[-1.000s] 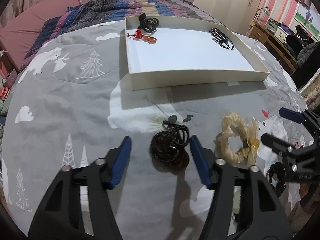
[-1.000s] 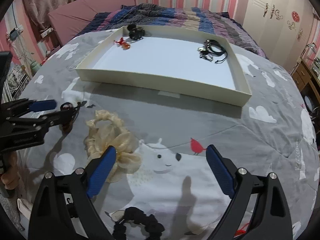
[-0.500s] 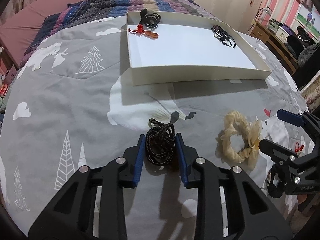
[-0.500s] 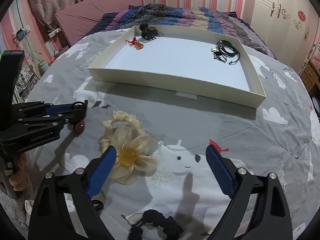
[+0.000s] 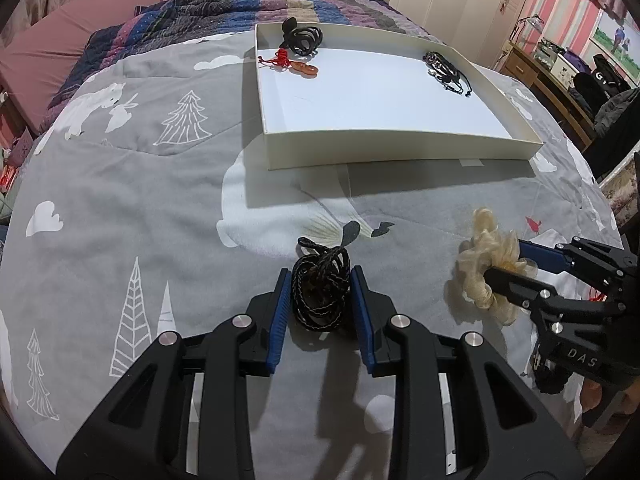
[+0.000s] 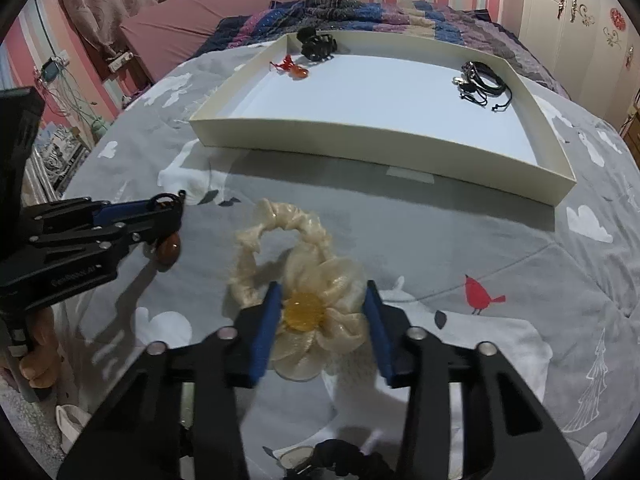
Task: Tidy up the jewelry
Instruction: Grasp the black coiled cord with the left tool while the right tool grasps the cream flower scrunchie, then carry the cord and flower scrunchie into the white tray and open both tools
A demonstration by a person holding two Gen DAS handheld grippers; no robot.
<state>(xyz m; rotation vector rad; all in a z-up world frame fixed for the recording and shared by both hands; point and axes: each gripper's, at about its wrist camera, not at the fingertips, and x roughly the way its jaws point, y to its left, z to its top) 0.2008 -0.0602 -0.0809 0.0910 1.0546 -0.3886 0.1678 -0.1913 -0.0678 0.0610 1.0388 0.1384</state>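
Grey printed bedspread (image 5: 168, 208), pink-striped rm; L fingers (image 5: 320, 292) clamped on black cord bundle (image 5: 320, 296), R fingers (image 6: 324, 316) closing round cream flower scrunchie (image 6: 312, 280).

Seen from the right gripper (image 6: 320, 312), its blue-padded jaws have just been closing and now press on either side of a cream fabric flower scrunchie (image 6: 304, 276) with an amber centre, lying on a grey bed cover (image 6: 440, 240). At the left, the left gripper (image 6: 160, 216) clamps a dark cord with a brown bead. Farther off sits a shallow white box (image 6: 376, 156) holding a black hair claw (image 6: 318, 44), a red charm (image 6: 292, 69) and black cord bracelets (image 6: 482, 82).
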